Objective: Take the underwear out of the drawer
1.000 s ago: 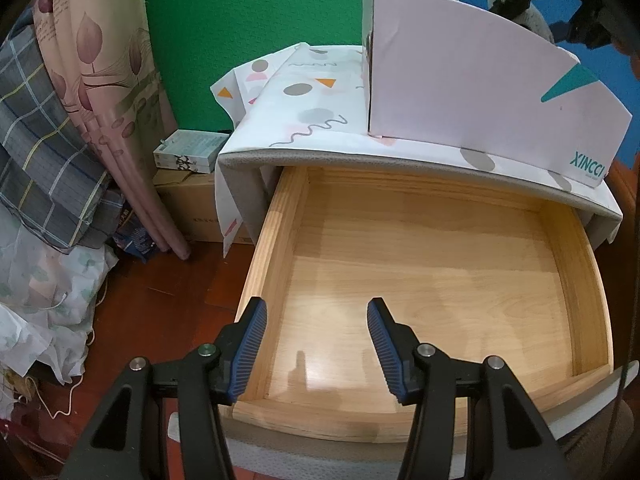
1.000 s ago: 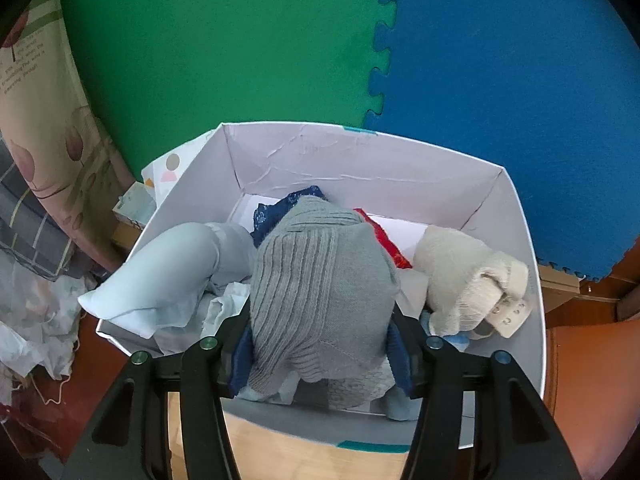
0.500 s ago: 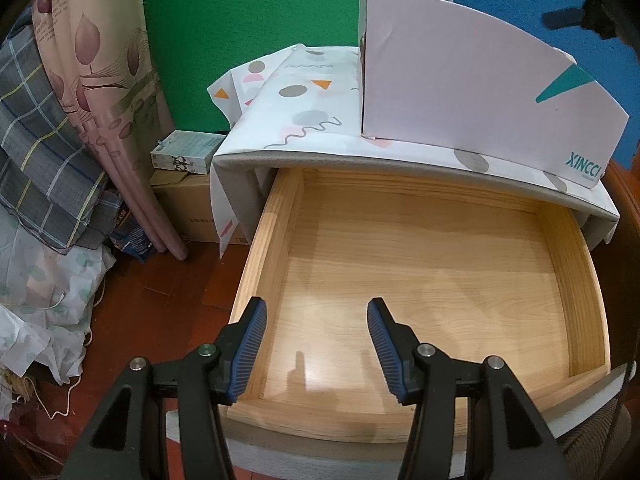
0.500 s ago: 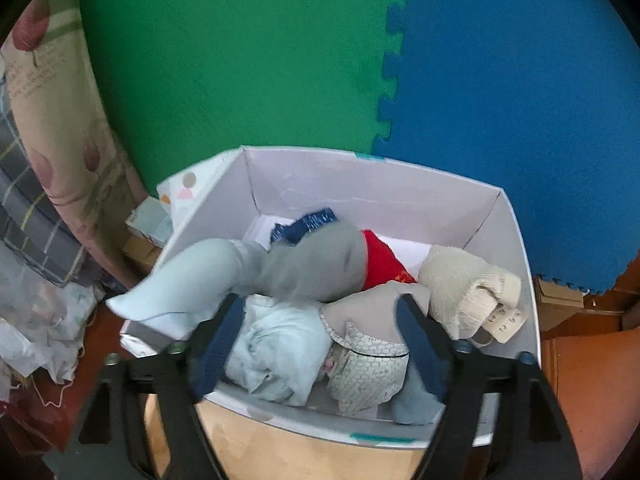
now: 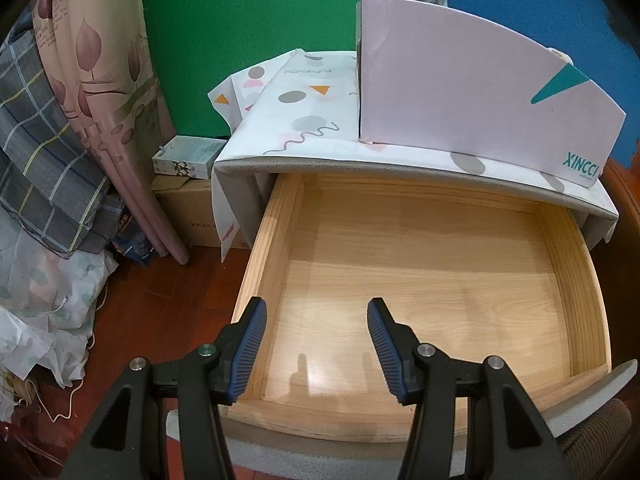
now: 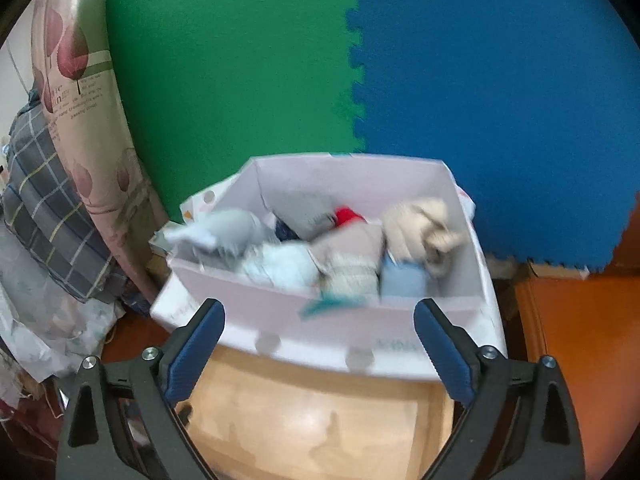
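Underwear lies bundled in the white box on top of the cabinet, not in the drawer. From the right wrist view we make out a grey piece at the left rim, a pale blue one beside it, a beige and mesh one in the middle, a red scrap behind, and a cream knit roll at the right; the view is blurred, so finer detail escapes us.

Our right gripper hangs in front of the box, above the drawer, its jaws opening wide with nothing held between them; the blue pads frame the box's front wall without touching it.

Our left gripper hovers over the near end of the drawer, jaws partly apart and gripping nothing. The left finger lines up with the drawer's left wall, the right one over its bare wooden floor.

The box stands on a patterned cloth that covers the cabinet top and hangs over its left side. Left of the cabinet we see a curtain and a plaid cloth over the wooden floor.
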{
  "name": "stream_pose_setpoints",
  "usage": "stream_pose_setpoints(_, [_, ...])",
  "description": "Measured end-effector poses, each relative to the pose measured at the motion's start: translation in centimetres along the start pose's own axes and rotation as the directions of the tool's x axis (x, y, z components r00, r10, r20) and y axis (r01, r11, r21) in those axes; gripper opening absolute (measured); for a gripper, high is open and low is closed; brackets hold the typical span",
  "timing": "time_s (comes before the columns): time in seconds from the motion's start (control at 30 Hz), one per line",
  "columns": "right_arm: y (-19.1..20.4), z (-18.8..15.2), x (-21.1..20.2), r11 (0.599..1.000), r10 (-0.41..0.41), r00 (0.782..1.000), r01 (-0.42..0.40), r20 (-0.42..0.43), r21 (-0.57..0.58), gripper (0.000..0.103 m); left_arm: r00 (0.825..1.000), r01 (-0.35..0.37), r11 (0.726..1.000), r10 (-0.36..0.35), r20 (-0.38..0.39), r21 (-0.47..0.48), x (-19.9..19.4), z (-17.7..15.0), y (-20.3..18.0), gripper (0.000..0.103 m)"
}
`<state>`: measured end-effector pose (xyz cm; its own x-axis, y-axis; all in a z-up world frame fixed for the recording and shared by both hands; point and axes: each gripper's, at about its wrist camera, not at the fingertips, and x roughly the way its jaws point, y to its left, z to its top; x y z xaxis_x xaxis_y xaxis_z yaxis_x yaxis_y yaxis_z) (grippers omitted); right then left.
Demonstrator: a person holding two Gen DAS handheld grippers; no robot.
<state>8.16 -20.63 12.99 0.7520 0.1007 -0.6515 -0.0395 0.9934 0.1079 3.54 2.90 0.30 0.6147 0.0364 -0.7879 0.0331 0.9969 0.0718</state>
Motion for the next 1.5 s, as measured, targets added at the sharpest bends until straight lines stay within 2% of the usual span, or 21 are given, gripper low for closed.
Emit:
stream_pose_setpoints(0.03, [-0.3,-1.2,-0.2,1.0,-0.013,1.0,0.013,-0.003,0.006,0.099,1.0,0.001,1.0,-0.001,0.0,0.001,-0.1,0.0,0.0,0.054])
stream_pose_setpoints(0.13, [-1.2,-4.5,-0.5,0.998,-0.041,0.999,0.042,-0.017,0.038,0.1,1.0,0.014,1.0,-0.014,0.0,0.012,-0.2,-0.1,-0.2,0.054])
stream_pose_setpoints(0.33, [-2.4,-10.4,1.4,0.993,-0.083,0.991,0.09,-0.105,0.071,0.1,1.0,0.008,0.999,-0.009,0.022,0.04,-1.1,-0.4,-0.9,0.054])
stream_pose_setpoints(0.7, [-2.4,-16.0,3.1,0.994,-0.079,0.987,0.089,-0.142,0.068,0.1,0.999,0.013,1.0,-0.014,0.037,0.023,-2.5,-1.7,-1.0,0.054])
stream_pose_setpoints(1.0, [-2.5,-16.9,3.6,0.993,-0.072,0.983,0.086,-0.167,0.079,0.1,0.999,-0.012,0.998,0.009,0.043,0.067,-2.6,-2.1,-2.0,0.054])
stream_pose_setpoints(1.5, [-2.0,-17.3,4.3,0.995,-0.064,0.979,0.077,-0.192,0.059,0.1,0.999,-0.016,0.997,0.013,0.044,0.077,-2.5,-2.1,-2.2,0.054])
